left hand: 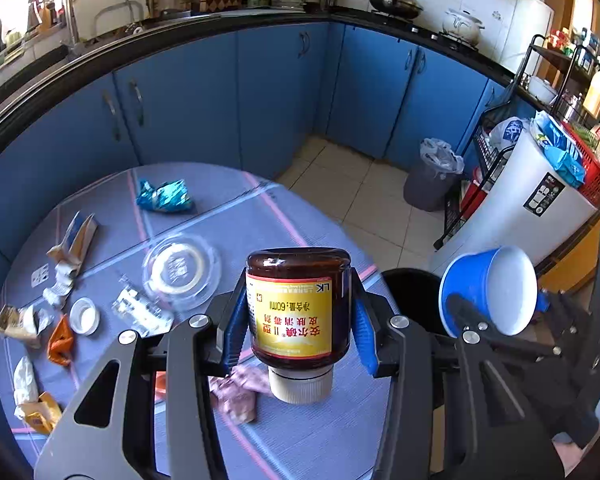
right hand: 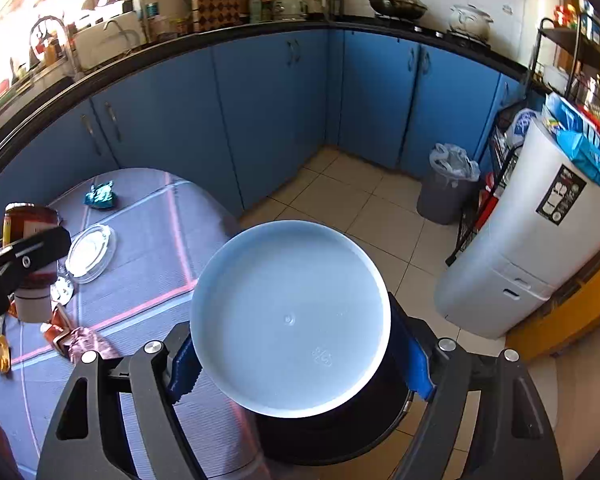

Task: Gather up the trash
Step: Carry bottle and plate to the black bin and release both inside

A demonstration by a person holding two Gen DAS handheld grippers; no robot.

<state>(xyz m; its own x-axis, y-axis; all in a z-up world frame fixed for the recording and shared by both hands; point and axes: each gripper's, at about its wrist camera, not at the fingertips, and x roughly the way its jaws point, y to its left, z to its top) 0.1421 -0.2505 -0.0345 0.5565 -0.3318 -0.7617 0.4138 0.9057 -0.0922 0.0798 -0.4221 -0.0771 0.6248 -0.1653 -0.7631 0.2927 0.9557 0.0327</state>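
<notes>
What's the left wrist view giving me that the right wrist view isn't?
Left wrist only: the brown bottle seen head-on, cap down, clamped in the left gripper, and the blue outside of the cup.

Right wrist only: the cup's white base filling the right gripper.

Both: the clear lid, teal wrapper and black bin.
</notes>
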